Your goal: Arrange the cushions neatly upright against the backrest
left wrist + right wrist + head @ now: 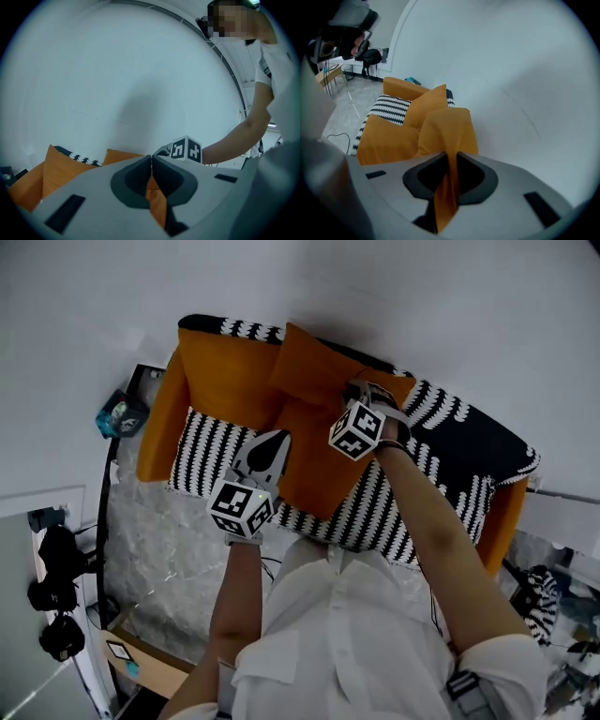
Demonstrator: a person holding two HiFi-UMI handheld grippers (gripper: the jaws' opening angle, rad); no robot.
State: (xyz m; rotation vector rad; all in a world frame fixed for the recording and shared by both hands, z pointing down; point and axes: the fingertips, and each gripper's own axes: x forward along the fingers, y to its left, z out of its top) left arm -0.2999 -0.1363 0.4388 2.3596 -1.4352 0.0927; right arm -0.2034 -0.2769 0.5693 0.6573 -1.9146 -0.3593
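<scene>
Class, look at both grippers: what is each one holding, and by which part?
The left gripper pinches fabric at the left edge of an orange cushion. The right gripper pinches orange cushion fabric at an upper corner. Whether it is the same cushion is unclear.

Reaches forward with both forearms bare. Holds the left gripper (270,448) almost level over the front part of the sofa (487,512) seat, left arm (234,601) only slightly extended, jaws pressed together with a thin edge of orange cushion (314,460) between them. Stretches the right arm (427,521) further, toward the backrest edge, wrist bent down. Points the right gripper (364,395) steeply downward, jaws nearly together, pinching a fold of orange cushion cloth.
</scene>
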